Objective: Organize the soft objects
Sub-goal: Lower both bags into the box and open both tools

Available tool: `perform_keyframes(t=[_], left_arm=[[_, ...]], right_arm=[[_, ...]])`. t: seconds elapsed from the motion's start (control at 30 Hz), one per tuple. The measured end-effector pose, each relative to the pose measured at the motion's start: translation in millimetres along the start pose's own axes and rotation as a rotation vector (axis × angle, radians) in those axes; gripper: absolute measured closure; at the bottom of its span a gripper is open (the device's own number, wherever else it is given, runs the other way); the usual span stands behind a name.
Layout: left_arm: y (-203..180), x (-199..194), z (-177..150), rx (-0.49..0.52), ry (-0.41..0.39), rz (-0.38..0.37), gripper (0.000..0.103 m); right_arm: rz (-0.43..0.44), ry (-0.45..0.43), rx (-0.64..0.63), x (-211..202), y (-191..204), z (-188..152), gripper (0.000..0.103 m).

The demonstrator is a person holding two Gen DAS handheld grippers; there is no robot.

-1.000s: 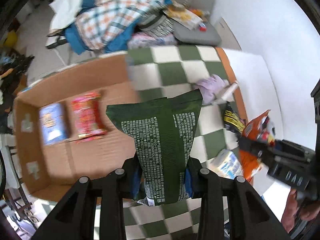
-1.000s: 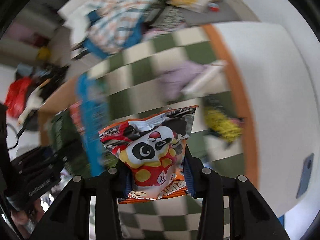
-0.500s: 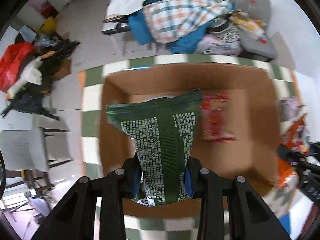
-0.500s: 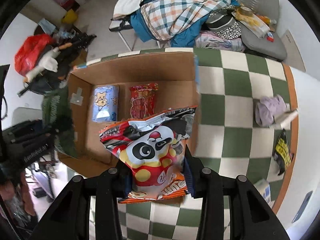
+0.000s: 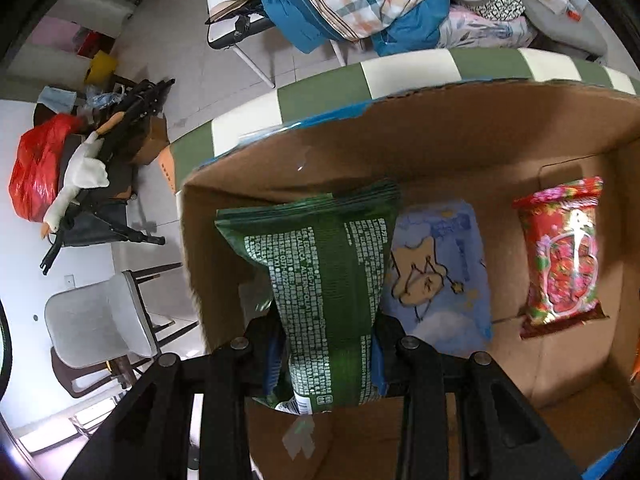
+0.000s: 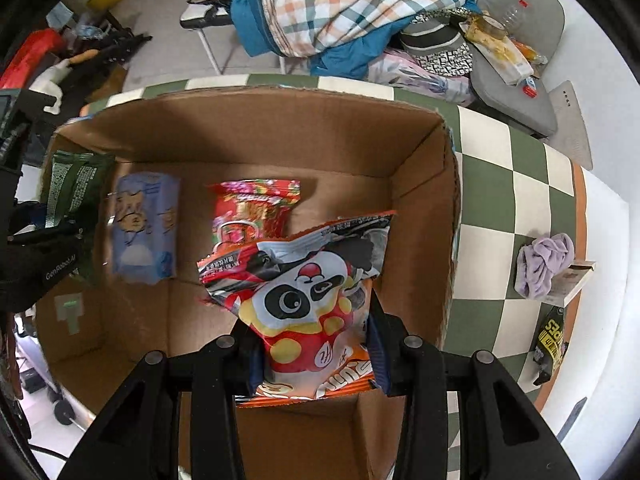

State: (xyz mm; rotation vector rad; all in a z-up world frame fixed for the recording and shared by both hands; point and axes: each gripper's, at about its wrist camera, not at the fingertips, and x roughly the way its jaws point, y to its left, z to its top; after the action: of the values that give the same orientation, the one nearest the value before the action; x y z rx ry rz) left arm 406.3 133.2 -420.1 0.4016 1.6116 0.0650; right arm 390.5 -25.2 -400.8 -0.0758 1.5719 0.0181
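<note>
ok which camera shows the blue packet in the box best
The left wrist view. There the blue packet lies close and fairly sharp on the floor of the cardboard box, though the green bag covers its left edge. In the right wrist view it is whole but smaller and blurred.

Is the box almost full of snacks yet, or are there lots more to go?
Two packs already lie in the box: a blue pack and a red pack. The left gripper holds a green bag and the right gripper a panda bag, both over the box. A black-and-yellow pack and purple cloth wait on the table.
</note>
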Motion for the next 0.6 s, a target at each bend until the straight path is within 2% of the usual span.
perform_keyframes(t=[0.1, 0.27, 0.33, 0.4, 0.5, 0.53, 0.6], left_arm=[[0.9, 7.2, 7.3, 0.003, 0.019, 0.001, 0.068], [11.5, 2.9, 14.8, -0.037, 0.003, -0.031, 0.053], [16.0, -2.5, 15.2, -0.053, -0.016, -0.033, 0.041], [19.7, -6.6, 15.5, -0.071, -0.023, -0.069, 0.035], [24.6, -15.3, 13.3, -0.090, -0.033, -0.120, 0.015], [24.8, -16.4, 13.5, -0.094, -0.033, -0.129, 0.010], [25.4, -21.8, 10.2, -0.110, -0.045, -0.135, 0.007]], right_arm=[[-0.024, 0.016, 0.004, 11.1, 0.2, 7.6, 0.059], [-0.042, 0.021, 0.017, 19.5, -0.7, 16.4, 0.054], [-0.059, 0.003, 0.026, 18.2, -2.1, 18.6, 0.045], [-0.044, -0.010, 0.040, 14.5, -5.1, 20.1, 0.033], [-0.024, -0.020, 0.048, 8.4, -7.7, 19.8, 0.031], [-0.022, -0.023, 0.048, 6.6, -7.7, 19.4, 0.030], [-0.012, -0.026, 0.044, 3.1, -7.2, 17.7, 0.023]])
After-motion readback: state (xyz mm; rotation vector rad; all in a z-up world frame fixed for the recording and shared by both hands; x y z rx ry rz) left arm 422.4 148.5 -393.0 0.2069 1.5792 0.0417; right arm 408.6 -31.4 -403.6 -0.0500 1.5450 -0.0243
